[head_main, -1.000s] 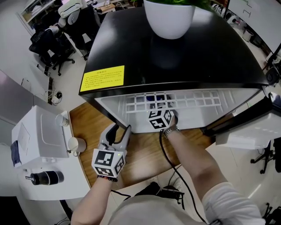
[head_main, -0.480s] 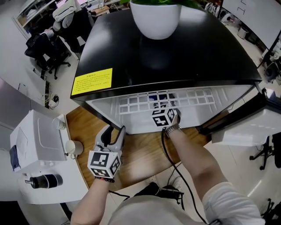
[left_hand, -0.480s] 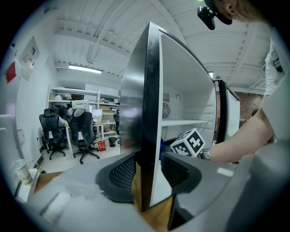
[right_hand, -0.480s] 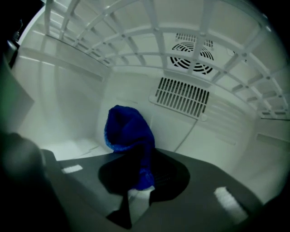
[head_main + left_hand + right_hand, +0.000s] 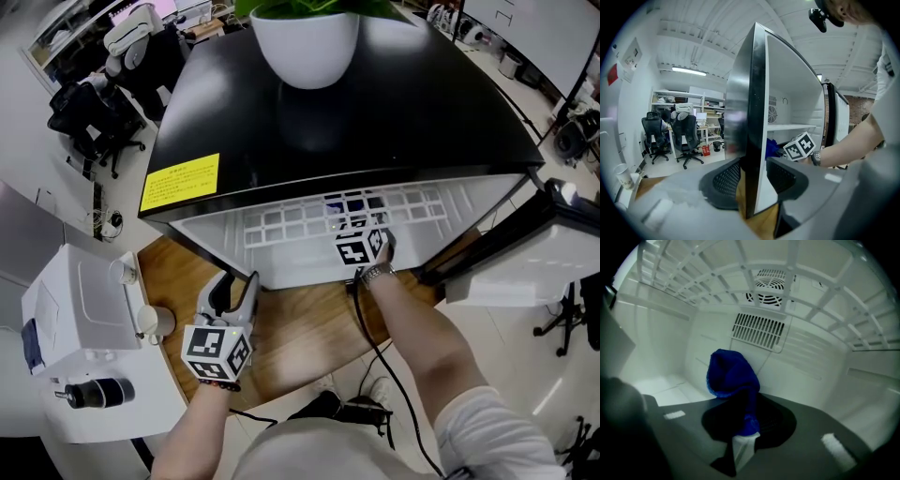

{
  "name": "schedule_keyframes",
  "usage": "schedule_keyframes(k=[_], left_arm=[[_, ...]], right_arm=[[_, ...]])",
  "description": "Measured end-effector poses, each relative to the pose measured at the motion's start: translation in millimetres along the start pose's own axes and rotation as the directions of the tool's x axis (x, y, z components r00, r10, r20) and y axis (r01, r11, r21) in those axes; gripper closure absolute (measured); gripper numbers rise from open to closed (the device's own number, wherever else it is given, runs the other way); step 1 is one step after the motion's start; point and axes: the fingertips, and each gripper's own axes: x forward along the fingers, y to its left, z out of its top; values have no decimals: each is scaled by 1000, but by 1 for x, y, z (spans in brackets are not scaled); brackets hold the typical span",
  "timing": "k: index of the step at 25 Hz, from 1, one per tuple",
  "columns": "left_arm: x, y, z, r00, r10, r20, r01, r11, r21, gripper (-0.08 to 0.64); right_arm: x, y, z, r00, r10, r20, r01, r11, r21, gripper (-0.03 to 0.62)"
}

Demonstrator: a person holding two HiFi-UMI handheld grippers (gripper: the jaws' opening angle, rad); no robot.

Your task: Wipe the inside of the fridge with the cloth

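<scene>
A small black fridge [image 5: 356, 122] stands on a wooden table, its door [image 5: 506, 234] swung open to the right. My right gripper [image 5: 361, 234] reaches inside, under the white wire shelf [image 5: 281, 223]. In the right gripper view the right gripper [image 5: 745, 423] is shut on a bunched blue cloth [image 5: 731, 376], which stands up in front of the white back wall. The cloth [image 5: 342, 204] shows blue through the shelf grid. My left gripper [image 5: 752, 176] is shut on the front edge of the fridge's left wall [image 5: 752, 93], one jaw on each side. The left gripper [image 5: 234, 281] sits at the fridge's lower left corner.
A white plant pot [image 5: 305, 42] sits on the fridge top. A vent grille [image 5: 759, 326] and a round fan opening are in the back wall. A white machine [image 5: 70, 300] and a cup [image 5: 155, 322] stand left of the table. Office chairs [image 5: 686, 136] are beyond.
My right gripper has moved to the right inside the fridge with the blue cloth in it. The left gripper has stayed on the fridge wall's edge.
</scene>
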Motion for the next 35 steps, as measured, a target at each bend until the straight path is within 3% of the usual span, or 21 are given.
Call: schedule_keyframes(k=[19,35], left_arm=[[0,1,0,1000,16,-3,-16,1000,-14,383],[0,0,0,1000,4,-9,-4,1000,1,380]], right_arm=[[-14,-67,-32,982,-157,-108,167,982,89,529],[-30,-87,-46,958,-240,-157,273,931,243,529]])
